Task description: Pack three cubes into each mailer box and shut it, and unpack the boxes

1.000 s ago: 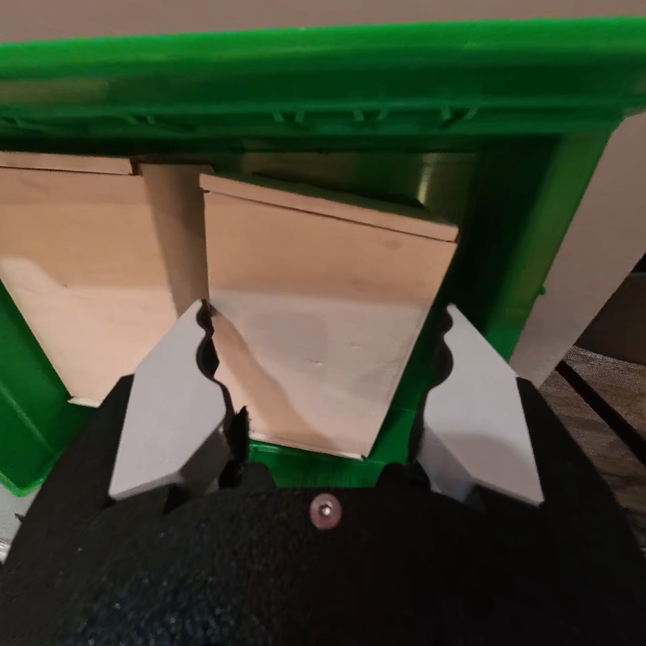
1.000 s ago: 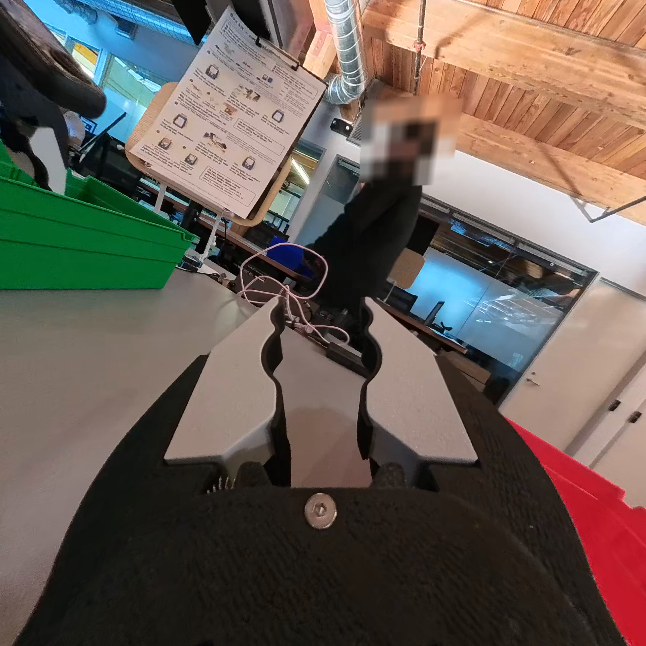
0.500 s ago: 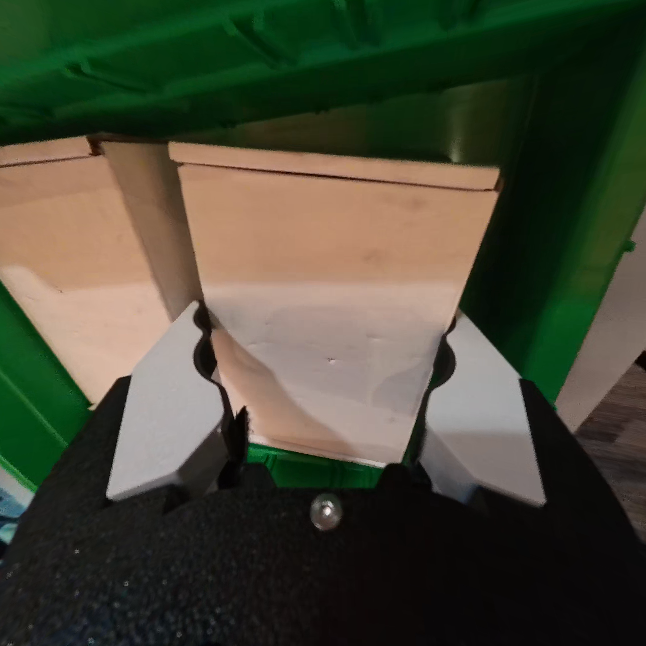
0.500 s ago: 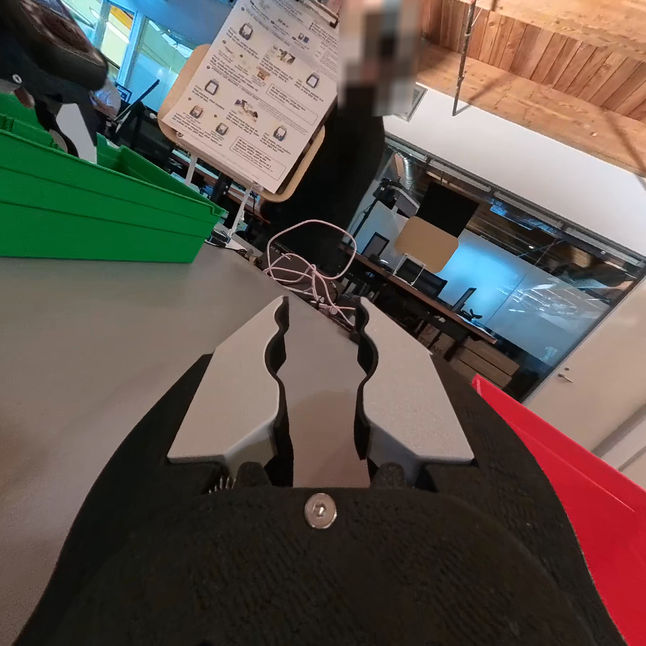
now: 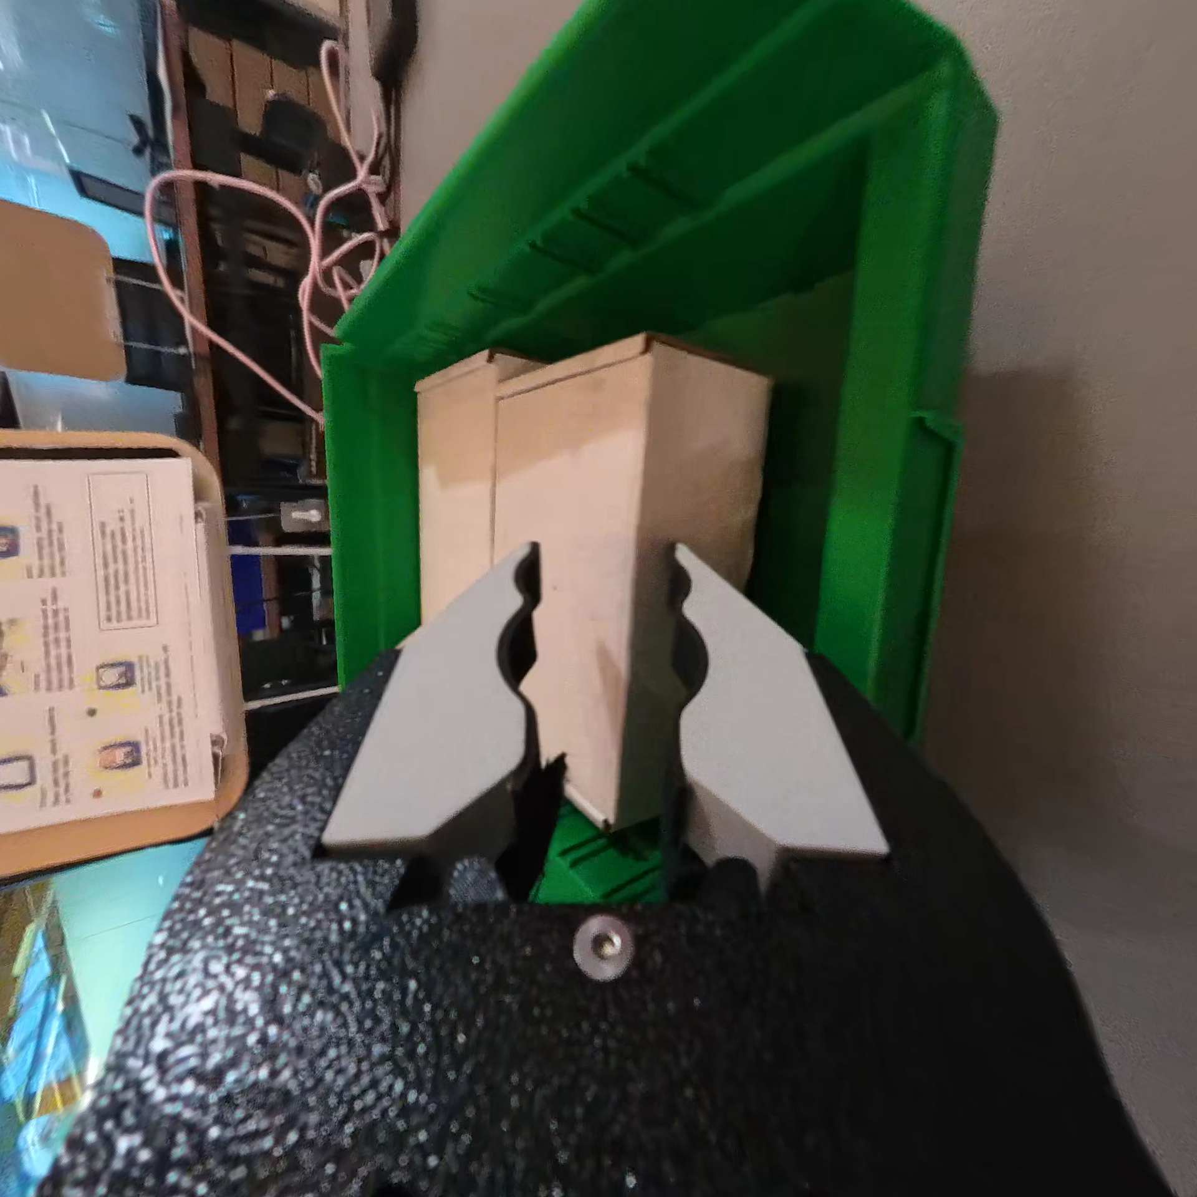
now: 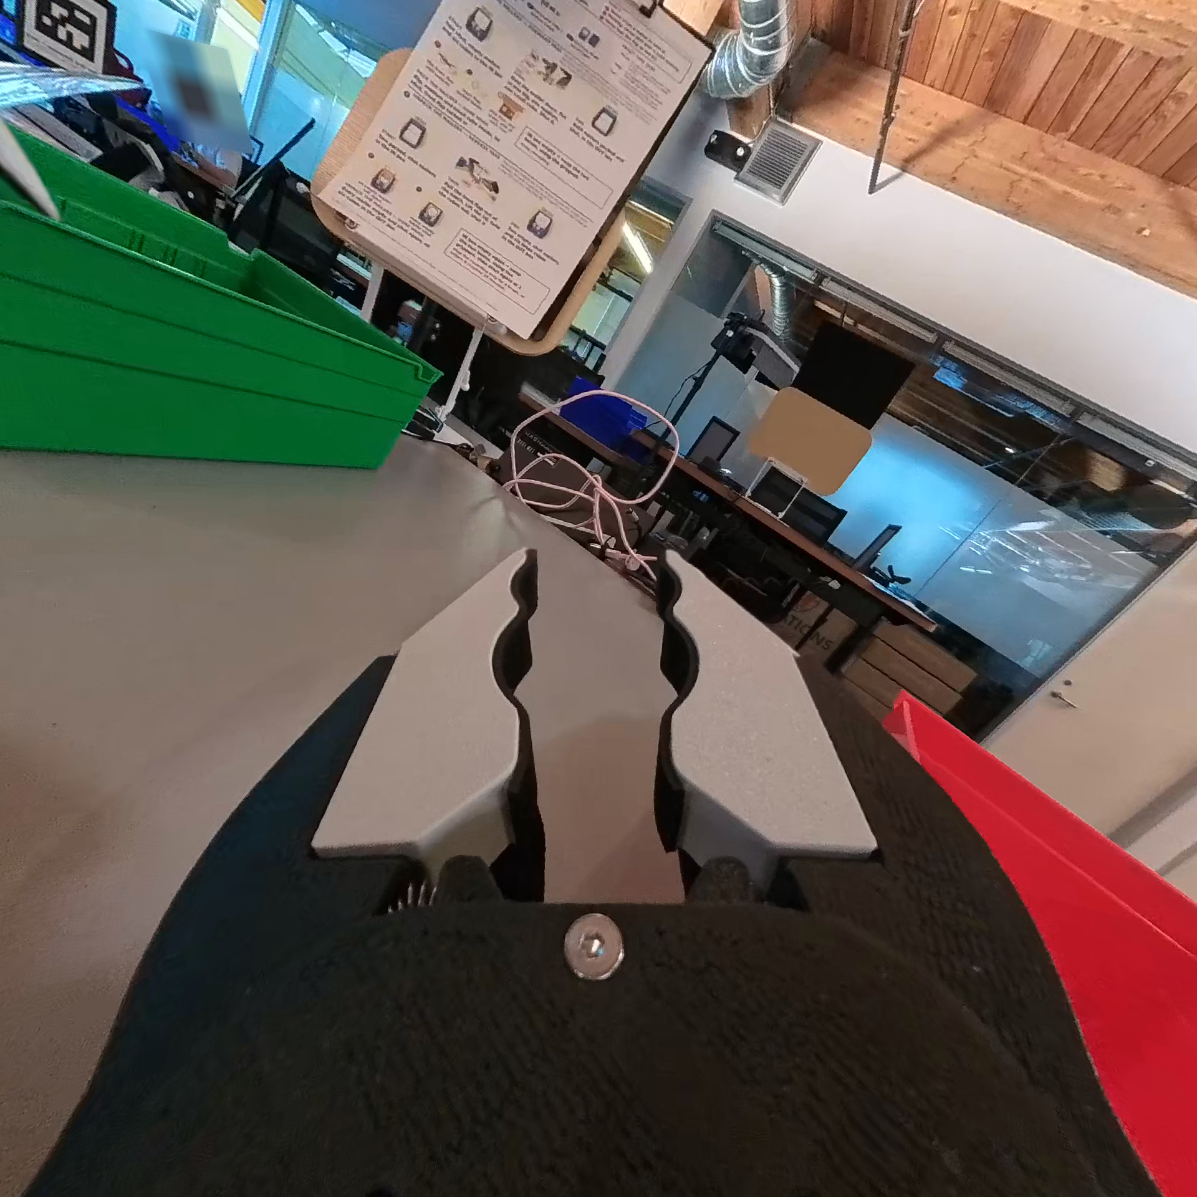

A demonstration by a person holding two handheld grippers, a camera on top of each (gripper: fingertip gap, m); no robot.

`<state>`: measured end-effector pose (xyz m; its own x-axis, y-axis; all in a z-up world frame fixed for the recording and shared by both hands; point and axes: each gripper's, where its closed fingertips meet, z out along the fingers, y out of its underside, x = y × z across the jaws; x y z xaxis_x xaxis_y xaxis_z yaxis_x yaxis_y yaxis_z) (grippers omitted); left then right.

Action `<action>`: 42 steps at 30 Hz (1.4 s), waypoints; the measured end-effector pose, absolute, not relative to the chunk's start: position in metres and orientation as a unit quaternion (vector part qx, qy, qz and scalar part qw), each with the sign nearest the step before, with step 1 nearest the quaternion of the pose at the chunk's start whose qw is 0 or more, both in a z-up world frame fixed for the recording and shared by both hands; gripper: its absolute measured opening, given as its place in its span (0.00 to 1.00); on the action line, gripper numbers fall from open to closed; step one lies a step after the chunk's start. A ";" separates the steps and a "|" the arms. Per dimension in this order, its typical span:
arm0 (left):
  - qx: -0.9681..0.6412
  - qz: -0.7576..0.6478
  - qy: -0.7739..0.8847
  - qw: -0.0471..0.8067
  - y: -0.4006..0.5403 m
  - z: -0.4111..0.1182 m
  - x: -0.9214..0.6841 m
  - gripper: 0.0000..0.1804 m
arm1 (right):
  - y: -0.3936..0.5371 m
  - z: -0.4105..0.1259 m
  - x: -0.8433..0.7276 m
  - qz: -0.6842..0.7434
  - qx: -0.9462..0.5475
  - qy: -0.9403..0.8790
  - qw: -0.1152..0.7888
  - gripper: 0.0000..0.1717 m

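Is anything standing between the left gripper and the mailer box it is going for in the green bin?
Nothing visible does: the left gripper already has the nearer mailer box between its fingers, inside the green bin. A second box stands beside it.

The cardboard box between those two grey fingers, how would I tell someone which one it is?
Find the green bin on the grey table. Two tan mailer boxes stand on end inside it, side by side. Yours is the nearer mailer box, the one with a corner edge facing the camera, clamped between the left gripper's grey fingers; the other box stands untouched behind it.
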<state>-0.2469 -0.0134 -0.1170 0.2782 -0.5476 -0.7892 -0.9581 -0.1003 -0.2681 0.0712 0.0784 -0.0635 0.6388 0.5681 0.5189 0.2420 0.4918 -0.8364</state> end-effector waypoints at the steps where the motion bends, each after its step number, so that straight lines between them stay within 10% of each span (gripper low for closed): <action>1: -0.706 0.250 0.535 0.390 -0.014 -0.117 -0.248 0.24 | 0.078 -0.064 0.071 0.107 -0.493 -0.412 0.758 0.20; 9: -0.851 0.034 0.466 0.240 -0.002 -0.125 -0.249 0.73 | 0.079 -0.069 0.068 0.095 -0.497 -0.424 0.751 0.20; 18: -0.881 0.020 0.465 0.086 0.013 -0.150 -0.268 0.76 | 0.079 -0.072 0.066 0.091 -0.498 -0.431 0.747 0.20; 42: -0.871 0.045 0.488 0.040 -0.001 -0.178 -0.276 0.75 | 0.080 -0.078 0.063 0.096 -0.508 -0.439 0.735 0.21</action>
<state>-0.2762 -0.0010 -0.1776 0.5202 -0.8459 -0.1179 -0.8531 -0.5210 -0.0265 0.0632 0.0798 -0.0780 0.5964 0.5875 0.5470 0.3047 0.4647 -0.8314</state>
